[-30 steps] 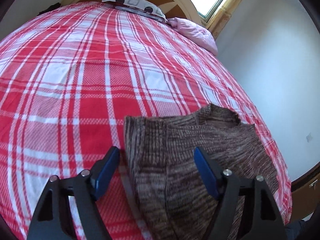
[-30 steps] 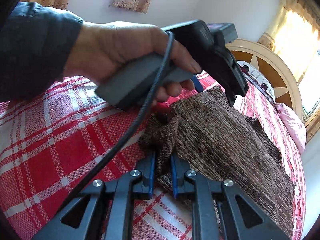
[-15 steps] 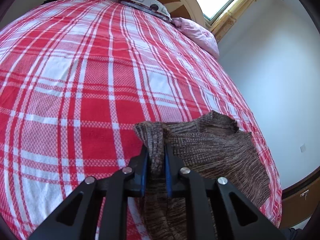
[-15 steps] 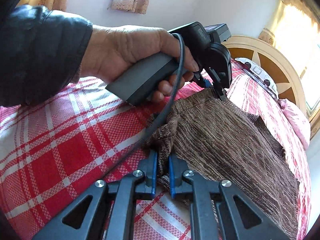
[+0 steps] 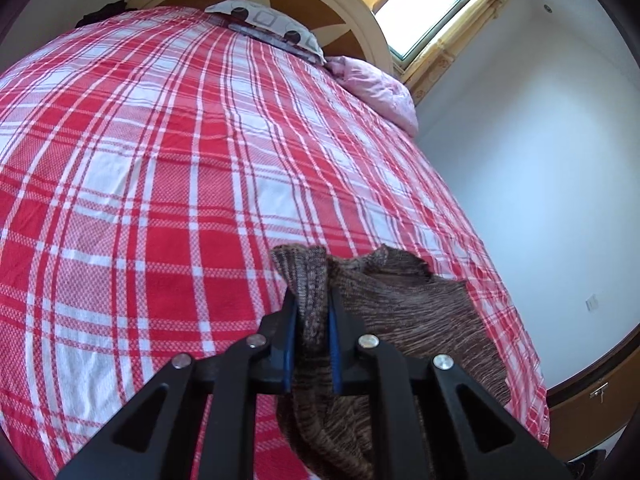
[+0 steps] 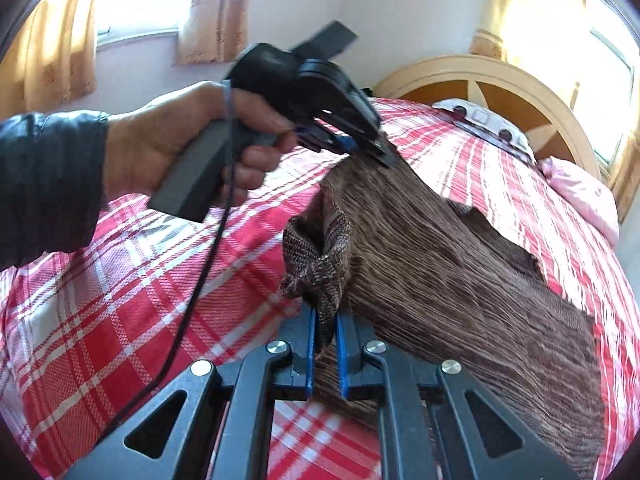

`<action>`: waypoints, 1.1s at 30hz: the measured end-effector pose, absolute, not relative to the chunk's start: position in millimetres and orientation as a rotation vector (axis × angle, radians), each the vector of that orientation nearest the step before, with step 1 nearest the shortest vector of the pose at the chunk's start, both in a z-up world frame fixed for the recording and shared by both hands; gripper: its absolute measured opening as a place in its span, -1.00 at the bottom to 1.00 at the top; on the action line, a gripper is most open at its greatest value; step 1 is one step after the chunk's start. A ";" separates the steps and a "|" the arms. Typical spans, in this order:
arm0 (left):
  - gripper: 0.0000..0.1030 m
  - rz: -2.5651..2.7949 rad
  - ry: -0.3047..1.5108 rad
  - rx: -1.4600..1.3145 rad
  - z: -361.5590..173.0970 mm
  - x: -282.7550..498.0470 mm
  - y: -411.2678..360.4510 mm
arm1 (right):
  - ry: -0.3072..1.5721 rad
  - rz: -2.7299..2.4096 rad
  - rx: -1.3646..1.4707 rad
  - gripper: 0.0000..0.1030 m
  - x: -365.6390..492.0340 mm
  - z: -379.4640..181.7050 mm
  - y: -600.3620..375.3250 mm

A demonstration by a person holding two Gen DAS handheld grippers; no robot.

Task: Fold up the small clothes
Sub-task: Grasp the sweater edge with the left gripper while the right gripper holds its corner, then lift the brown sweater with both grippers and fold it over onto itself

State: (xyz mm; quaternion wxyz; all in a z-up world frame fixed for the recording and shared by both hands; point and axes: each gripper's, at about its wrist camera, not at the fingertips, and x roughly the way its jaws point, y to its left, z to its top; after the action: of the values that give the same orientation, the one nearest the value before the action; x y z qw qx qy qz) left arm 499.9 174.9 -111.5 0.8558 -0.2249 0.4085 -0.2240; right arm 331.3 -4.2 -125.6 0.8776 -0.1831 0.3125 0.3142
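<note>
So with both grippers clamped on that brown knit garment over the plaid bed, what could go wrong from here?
1. The left gripper and right gripper each pinch only a bunched edge of the brown knit garment; the knit could slip out.
2. Fabric looks stretched between them, so pulling further may distort it.
3. The far end still lies on the red-and-white plaid bedspread and may drag into a crooked fold.

Left claw (image 5: 311, 308) now clamped on sweater (image 5: 404, 304)

No text, label, brand, number or sign can be read anywhere in either view.
</note>
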 end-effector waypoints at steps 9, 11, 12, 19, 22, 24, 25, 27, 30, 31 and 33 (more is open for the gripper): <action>-0.75 -0.487 0.792 -0.497 -83.8 493.1 154.3 | 0.636 0.623 -0.306 -0.85 324.2 -116.6 -32.5; -0.75 -0.491 0.778 -0.501 -78.8 492.8 148.8 | 0.622 0.617 -0.293 -0.85 320.2 -111.8 -39.3; -0.75 -0.489 0.775 -0.500 -77.5 492.1 147.0 | 0.614 0.613 -0.287 -0.85 318.3 -109.7 -42.6; -0.75 -0.516 0.755 -0.520 -64.6 489.7 121.4 | 0.586 0.586 -0.242 -0.85 315.8 -96.0 -69.7; -0.75 -0.532 0.750 -0.510 -57.3 489.4 104.4 | 0.585 0.572 -0.210 -0.85 315.4 -90.9 -85.7; -0.75 -0.545 0.747 -0.509 -52.5 491.0 92.6 | 0.584 0.561 -0.192 -0.85 315.7 -87.1 -96.0; -0.75 -0.549 0.747 -0.507 -50.6 491.9 85.4 | 0.582 0.555 -0.187 -0.85 315.7 -86.0 -101.2; -0.75 -0.559 0.748 -0.502 -48.5 493.8 73.9 | 0.581 0.541 -0.170 -0.85 315.1 -83.1 -114.4; -0.75 -0.576 0.755 -0.501 -47.7 498.1 53.6 | 0.582 0.519 -0.140 -0.85 314.7 -81.7 -135.0; -0.75 -0.579 0.758 -0.500 -49.0 498.4 48.3 | 0.583 0.510 -0.130 -0.85 314.9 -81.6 -141.6; -0.75 -0.591 0.770 -0.496 -51.0 502.2 32.2 | 0.583 0.493 -0.110 -0.85 316.6 -81.1 -156.3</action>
State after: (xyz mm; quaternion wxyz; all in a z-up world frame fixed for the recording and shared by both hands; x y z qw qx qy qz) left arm 502.2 32.2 -51.0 0.8551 -0.2359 0.3661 -0.2813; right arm 316.6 -156.3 -81.1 0.9265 -0.0536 0.2844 0.2405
